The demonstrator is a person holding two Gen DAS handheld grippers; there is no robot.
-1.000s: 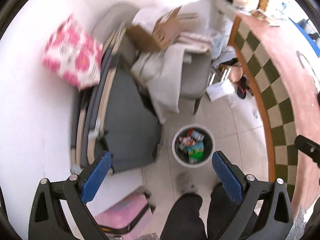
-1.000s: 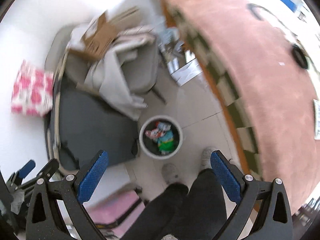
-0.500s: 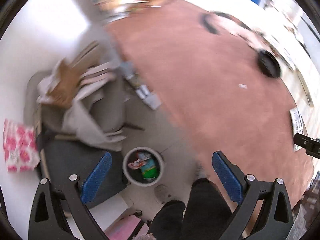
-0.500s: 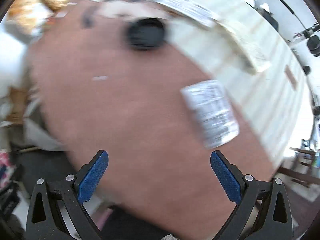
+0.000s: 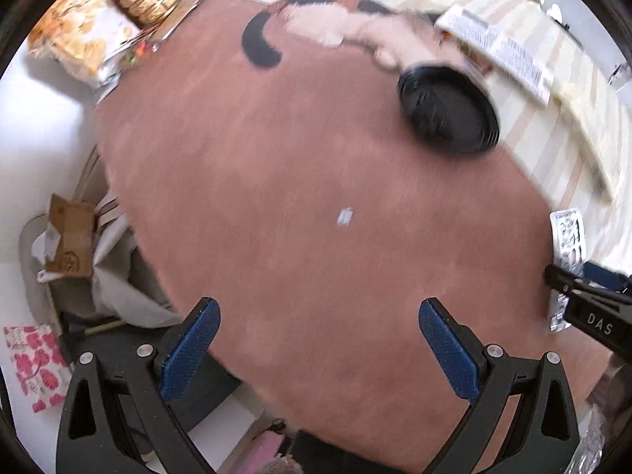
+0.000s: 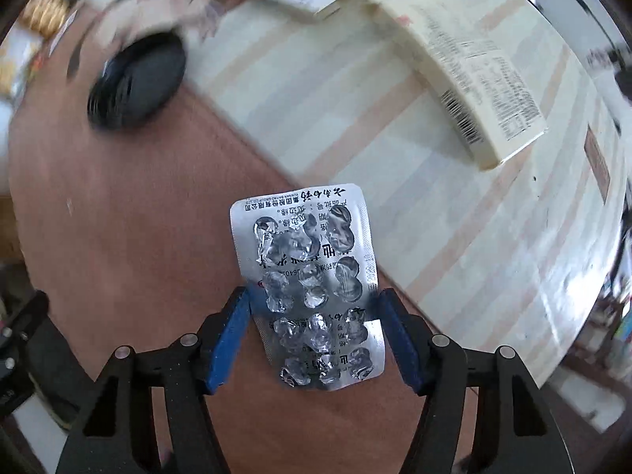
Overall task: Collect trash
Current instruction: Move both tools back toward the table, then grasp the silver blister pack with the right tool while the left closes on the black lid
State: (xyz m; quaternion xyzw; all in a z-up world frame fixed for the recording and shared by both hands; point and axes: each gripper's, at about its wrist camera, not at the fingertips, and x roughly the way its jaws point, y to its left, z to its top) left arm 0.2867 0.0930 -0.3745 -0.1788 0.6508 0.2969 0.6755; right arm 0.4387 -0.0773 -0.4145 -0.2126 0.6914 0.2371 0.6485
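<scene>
An empty silver blister pack [image 6: 312, 284] lies on the reddish-brown table [image 6: 118, 205] in the right wrist view. My right gripper [image 6: 314, 312] is low over it, its blue fingers [image 6: 233, 328] on either side of the pack's near half and close to its edges. The jaws are narrowed; contact is unclear. The pack also shows in the left wrist view [image 5: 568, 237], at the right edge beside the right gripper's tip. My left gripper [image 5: 316, 335] is open and empty above the table. A small white scrap [image 5: 344, 217] lies mid-table.
A black round lid [image 5: 448, 112] lies on the table near a striped cloth [image 6: 355, 118]. Two long cream boxes [image 6: 474, 79] lie on the cloth. Snack bags [image 5: 79, 39] sit at the far left. A chair piled with cardboard [image 5: 71, 245] stands left of the table.
Both grippers swung up from the floor bin to the table. The right gripper dropped over the blister pack and its jaws narrowed around it. The bin is out of view.
</scene>
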